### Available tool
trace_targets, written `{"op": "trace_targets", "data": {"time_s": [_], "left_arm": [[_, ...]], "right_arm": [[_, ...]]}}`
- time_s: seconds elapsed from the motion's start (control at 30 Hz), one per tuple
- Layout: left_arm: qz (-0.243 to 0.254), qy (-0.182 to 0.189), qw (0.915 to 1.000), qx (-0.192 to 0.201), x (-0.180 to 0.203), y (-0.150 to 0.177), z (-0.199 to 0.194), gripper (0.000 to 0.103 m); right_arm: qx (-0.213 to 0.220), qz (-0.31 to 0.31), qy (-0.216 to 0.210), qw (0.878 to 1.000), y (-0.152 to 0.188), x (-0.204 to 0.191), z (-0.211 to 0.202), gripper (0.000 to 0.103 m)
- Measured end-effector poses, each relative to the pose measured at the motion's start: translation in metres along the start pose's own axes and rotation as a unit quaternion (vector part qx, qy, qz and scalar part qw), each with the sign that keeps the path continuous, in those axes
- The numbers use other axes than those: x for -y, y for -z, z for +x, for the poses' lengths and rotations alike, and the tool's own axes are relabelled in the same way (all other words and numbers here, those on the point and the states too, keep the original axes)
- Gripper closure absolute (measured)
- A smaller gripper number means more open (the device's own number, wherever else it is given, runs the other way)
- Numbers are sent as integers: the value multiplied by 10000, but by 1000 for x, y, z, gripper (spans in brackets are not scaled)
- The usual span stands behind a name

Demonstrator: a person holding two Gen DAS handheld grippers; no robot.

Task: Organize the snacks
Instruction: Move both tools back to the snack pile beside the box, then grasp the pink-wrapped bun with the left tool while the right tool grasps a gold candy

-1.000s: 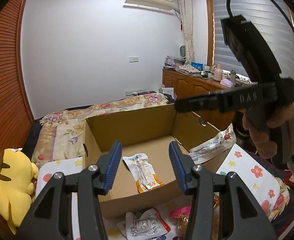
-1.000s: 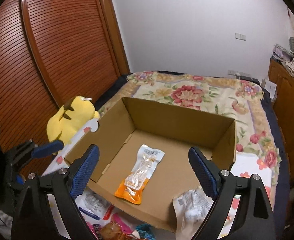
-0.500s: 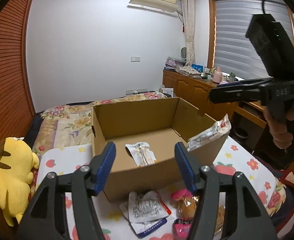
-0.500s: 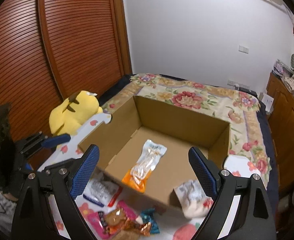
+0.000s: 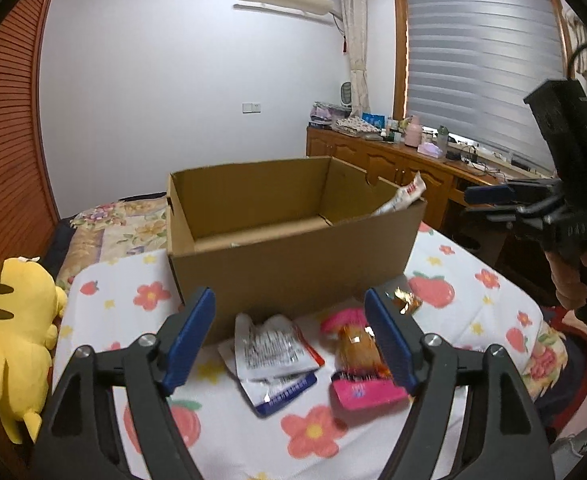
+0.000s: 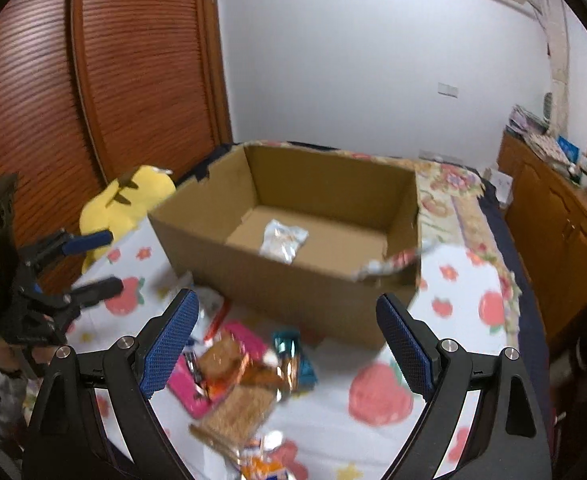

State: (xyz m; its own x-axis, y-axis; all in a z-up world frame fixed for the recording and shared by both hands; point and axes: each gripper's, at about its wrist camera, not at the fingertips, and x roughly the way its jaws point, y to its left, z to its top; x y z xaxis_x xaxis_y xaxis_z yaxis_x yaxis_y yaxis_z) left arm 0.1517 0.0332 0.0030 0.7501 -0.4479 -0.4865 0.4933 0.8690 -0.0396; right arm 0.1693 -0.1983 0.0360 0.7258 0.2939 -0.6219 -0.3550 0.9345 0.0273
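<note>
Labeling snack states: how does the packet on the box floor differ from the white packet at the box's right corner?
The floor packet lies flat inside the cardboard box, fully below the rim. The corner packet is draped over the rim, one end poking outside, red print showing. Both are pale, crinkly wrappers, and neither is gripped.

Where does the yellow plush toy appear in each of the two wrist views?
Left wrist view: the yellow plush toy lies at the far left edge, below the middle, left of the cardboard box.
Right wrist view: the toy sits left of centre, against the wooden sliding door, beside the box's left corner.
Shared landmark: the cardboard box stands to the toy's right in both.
</note>
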Motion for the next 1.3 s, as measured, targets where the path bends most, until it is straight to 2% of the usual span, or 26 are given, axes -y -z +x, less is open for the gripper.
{"op": "trace_targets", "data": {"time_s": [0.3, 0.57, 0.63, 0.7, 0.73, 0.87, 0.9, 1.0, 1.1, 1.17, 1.3], "left_arm": [[-147, 231, 9993, -272, 13, 29, 5, 26], [-93, 132, 9987, -489, 30, 42, 16, 26], [-94, 143, 9984, -530, 34, 43, 20, 26], [-118, 149, 9983, -545, 37, 44, 22, 26], [-140, 144, 9982, -562, 37, 44, 23, 26], [-181, 136, 9978, -618, 39, 45, 26, 30], [-180, 138, 9977, -633, 39, 45, 28, 32], [-163, 139, 9973, -700, 42, 45, 32, 34], [-143, 154, 9968, -773, 44, 46, 39, 34], [-161, 160, 9963, -827, 45, 46, 45, 34], [-189, 188, 9953, -934, 45, 45, 56, 34]], "right_arm": [[-241, 234, 190, 9993, 47, -4, 6, 12], [-307, 624, 160, 9975, 76, 6, 21, 16], [-357, 788, 49, 9962, 78, 11, 33, 24], [-358, 901, -29, 9953, 78, 15, 45, 26], [-356, 927, -58, 9950, 77, 16, 50, 31], [-472, 1052, -128, 9932, 75, 18, 74, 37], [-502, 1058, -148, 9930, 75, 16, 79, 41], [-637, 1068, -183, 9921, 76, 14, 89, 45], [-679, 1138, -328, 9906, 77, 14, 92, 54], [-666, 1171, -353, 9903, 77, 15, 91, 65], [-613, 1200, -431, 9899, 79, 17, 85, 82]]}}
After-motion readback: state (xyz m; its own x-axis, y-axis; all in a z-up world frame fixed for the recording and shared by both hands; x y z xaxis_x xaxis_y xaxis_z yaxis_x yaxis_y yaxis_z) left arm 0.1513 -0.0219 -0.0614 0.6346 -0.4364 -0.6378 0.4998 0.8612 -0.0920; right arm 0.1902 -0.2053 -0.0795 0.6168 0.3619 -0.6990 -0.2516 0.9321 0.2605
